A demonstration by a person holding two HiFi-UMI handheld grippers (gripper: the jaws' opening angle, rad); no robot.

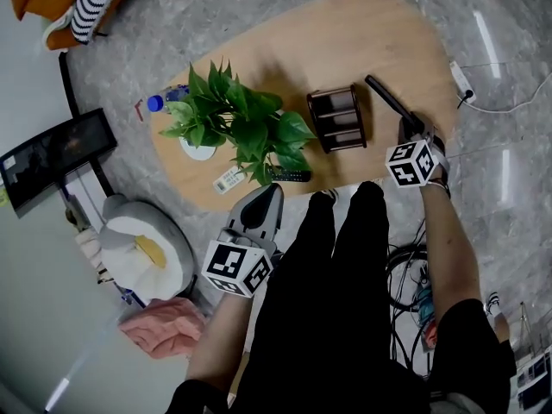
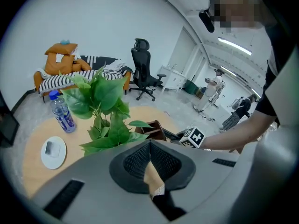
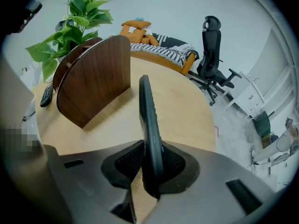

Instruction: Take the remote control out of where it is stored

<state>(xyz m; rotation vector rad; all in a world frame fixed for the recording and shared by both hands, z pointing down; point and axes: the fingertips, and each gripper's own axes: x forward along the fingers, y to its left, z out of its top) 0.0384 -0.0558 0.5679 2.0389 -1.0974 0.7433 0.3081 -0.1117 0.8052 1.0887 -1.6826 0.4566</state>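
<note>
remote control point(image 1: 388, 100): black | holder point(image 1: 336, 119): dark brown wood grain | table point(image 1: 371, 33): pale wood | plant point(image 1: 241, 123): green

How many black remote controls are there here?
2. One remote is gripped in the right tool, beside the wooden holder; the other remote lies on the table under the potted plant's leaves. More may hide beneath the leaves.

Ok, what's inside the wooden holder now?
From the head view, the wooden holder shows only bare slots between its dividers, nothing sticking out. The slot floors are shadowed. The black remote is in the right tongs.
</note>
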